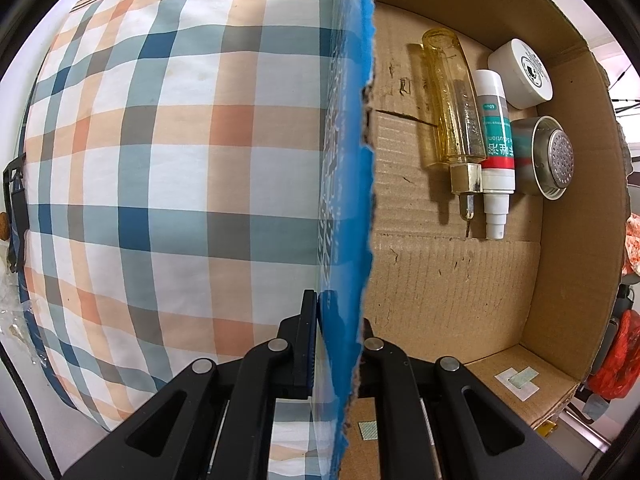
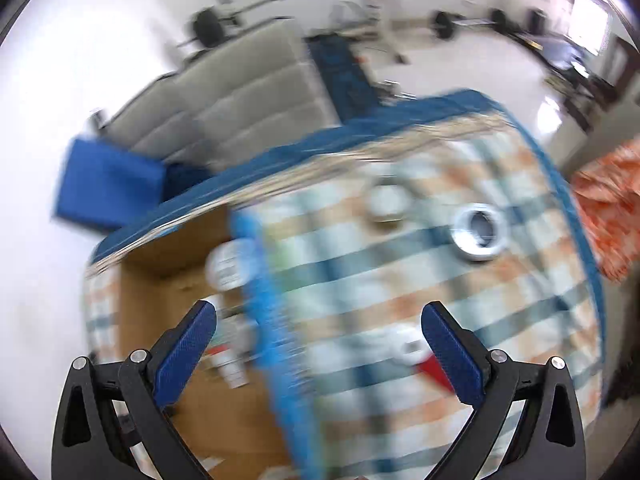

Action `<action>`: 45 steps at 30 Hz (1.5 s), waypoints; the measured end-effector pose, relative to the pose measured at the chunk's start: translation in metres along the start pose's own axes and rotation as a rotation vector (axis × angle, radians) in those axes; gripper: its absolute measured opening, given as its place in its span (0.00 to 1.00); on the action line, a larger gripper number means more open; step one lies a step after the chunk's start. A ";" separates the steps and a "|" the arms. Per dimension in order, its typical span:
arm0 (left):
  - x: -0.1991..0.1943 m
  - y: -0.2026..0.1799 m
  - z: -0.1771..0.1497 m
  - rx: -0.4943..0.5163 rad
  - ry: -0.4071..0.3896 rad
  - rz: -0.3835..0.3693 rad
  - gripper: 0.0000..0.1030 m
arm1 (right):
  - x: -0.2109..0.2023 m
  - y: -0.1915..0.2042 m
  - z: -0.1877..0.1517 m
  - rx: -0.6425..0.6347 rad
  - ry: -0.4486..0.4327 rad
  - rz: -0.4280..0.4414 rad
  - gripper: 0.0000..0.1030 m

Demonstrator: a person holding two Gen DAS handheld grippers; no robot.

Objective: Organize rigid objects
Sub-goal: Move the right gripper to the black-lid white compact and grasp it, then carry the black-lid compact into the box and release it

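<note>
My left gripper (image 1: 338, 316) is shut on the upright blue-faced wall (image 1: 352, 168) of a cardboard box (image 1: 452, 280). On the box floor a clear yellow bottle (image 1: 450, 108) and a white tube (image 1: 496, 148) with a teal and red label lie side by side. Beside them sit a white round jar (image 1: 522, 74) and a metal can (image 1: 552, 158) with a perforated end. My right gripper (image 2: 320, 312) is open and holds nothing; it hovers over the blue wall (image 2: 264, 280) in a blurred view. On the plaid cloth (image 2: 460, 300) lie a silver ring (image 2: 478, 236), a pale round lid (image 2: 386, 200) and a white-and-red item (image 2: 412, 352).
The plaid cloth (image 1: 160, 160) covers a cushioned surface left of the box. A grey sofa (image 2: 224, 96), a blue cushion (image 2: 108, 184) and barbells (image 2: 208, 26) stand on the white floor beyond. An orange cloth (image 2: 612, 200) lies at the right.
</note>
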State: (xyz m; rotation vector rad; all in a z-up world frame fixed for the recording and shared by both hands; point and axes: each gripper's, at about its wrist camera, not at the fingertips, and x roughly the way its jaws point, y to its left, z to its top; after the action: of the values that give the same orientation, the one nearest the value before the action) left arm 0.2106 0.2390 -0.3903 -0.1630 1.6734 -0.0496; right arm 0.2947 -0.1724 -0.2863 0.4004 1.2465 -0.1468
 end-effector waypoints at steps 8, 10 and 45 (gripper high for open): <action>-0.002 0.002 0.002 0.000 0.002 -0.002 0.06 | 0.086 -0.110 0.037 0.194 0.131 -0.168 1.00; -0.002 0.003 0.002 0.000 0.003 -0.001 0.05 | 0.101 -0.120 0.041 0.219 0.149 -0.175 1.00; 0.002 -0.004 0.003 0.003 0.001 0.016 0.05 | 0.179 -0.092 0.002 0.110 0.403 -0.119 0.80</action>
State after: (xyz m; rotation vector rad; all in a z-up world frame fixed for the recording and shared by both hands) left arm 0.2136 0.2352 -0.3919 -0.1475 1.6758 -0.0406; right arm 0.3241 -0.2387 -0.4745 0.4649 1.6653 -0.2457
